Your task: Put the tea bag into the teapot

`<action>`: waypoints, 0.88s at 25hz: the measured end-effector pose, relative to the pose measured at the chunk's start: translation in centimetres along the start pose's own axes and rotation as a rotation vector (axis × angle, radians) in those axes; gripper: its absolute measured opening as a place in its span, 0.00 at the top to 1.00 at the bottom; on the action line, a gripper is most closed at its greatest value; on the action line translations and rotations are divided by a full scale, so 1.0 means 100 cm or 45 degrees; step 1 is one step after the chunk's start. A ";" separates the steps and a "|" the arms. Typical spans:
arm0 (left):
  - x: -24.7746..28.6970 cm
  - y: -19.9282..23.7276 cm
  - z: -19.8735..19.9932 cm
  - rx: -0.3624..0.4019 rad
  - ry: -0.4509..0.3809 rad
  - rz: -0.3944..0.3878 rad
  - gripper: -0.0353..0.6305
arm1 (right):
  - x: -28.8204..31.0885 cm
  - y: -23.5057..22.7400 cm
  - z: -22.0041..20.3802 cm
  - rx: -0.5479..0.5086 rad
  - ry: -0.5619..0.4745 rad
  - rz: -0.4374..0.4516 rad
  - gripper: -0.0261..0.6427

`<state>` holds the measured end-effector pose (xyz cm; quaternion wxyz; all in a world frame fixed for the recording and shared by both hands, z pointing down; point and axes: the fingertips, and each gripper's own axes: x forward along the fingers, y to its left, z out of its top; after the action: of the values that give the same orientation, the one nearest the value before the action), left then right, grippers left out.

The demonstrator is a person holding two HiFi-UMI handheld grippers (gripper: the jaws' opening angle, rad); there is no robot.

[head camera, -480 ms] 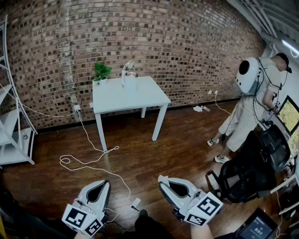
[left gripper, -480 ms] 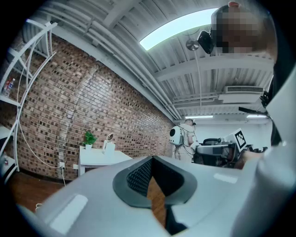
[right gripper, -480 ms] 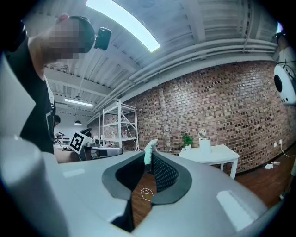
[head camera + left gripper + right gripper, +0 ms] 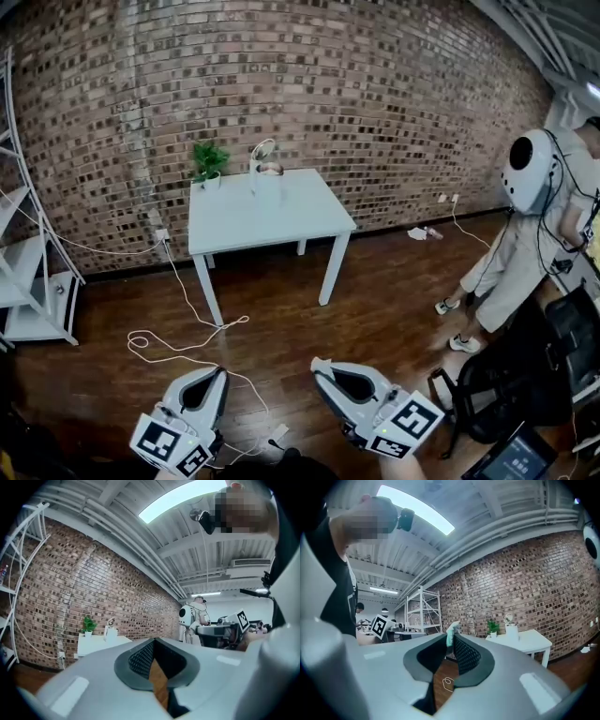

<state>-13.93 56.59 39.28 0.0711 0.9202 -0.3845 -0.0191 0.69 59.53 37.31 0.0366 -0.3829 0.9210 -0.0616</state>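
Observation:
A white table (image 4: 281, 220) stands far ahead against the brick wall. On its back edge is the white teapot (image 4: 265, 172) with a hoop handle, also small in the left gripper view (image 4: 110, 631) and the right gripper view (image 4: 511, 629). Both grippers hang low over the wood floor, well short of the table. My left gripper (image 4: 221, 372) is shut with nothing between its tips (image 4: 154, 641). My right gripper (image 4: 317, 365) is shut on a small pale teal piece, apparently the tea bag (image 4: 450, 634), which sticks out past the tips.
A potted plant (image 4: 208, 161) sits left of the teapot. A white cable (image 4: 178, 336) loops over the floor between me and the table. A white shelf (image 4: 37, 281) stands at left. A person (image 4: 530, 220) and a black chair (image 4: 506, 375) are at right.
The table and teapot sit slightly lower and larger in the head view, and the person at right has slid toward the frame edge. Both grippers stay shut, in nearly the same places.

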 end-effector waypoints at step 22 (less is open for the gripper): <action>0.195 0.168 0.028 -0.017 0.006 -0.015 0.94 | 0.165 -0.176 0.021 -0.017 0.024 -0.042 0.90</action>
<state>-12.32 30.71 39.36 0.0779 0.9219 -0.3789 -0.0199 1.65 35.37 37.39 0.0242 -0.3977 0.9153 -0.0596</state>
